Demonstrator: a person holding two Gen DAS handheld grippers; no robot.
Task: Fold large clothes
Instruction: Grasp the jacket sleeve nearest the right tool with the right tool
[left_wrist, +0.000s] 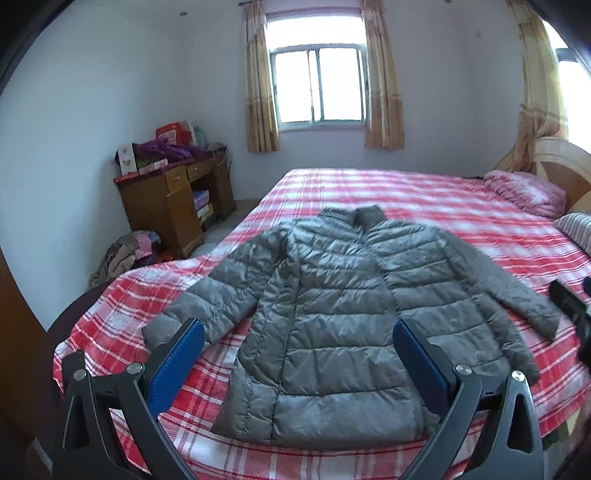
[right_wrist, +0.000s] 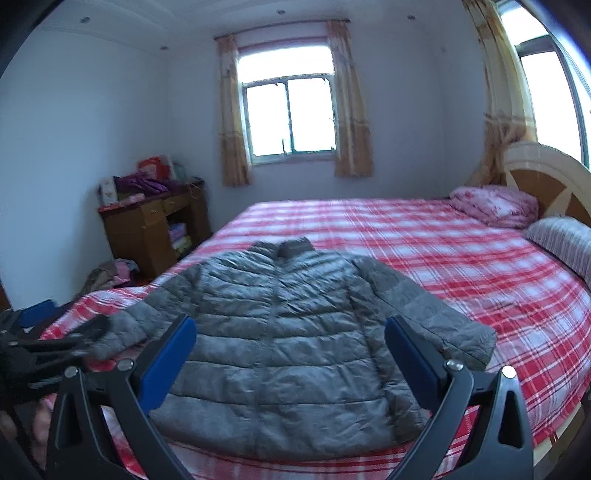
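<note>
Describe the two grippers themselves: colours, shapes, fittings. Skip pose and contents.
The left gripper and right gripper look alike: two black, angular fingers, each lined with a flat blue rectangular pad on its inner face. Silver round bolt heads mark the joints, and triangular cut-outs pierce the black outer links. No cables, markings or sleeves are visible.

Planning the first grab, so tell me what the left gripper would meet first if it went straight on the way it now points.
Probably the grey quilted puffer jacket, lying flat on the red and white plaid bedsheet. The open left gripper frames its lower body near the hem, with nothing between them. Depth is unclear, so the exact contact spot is a guess.
</note>
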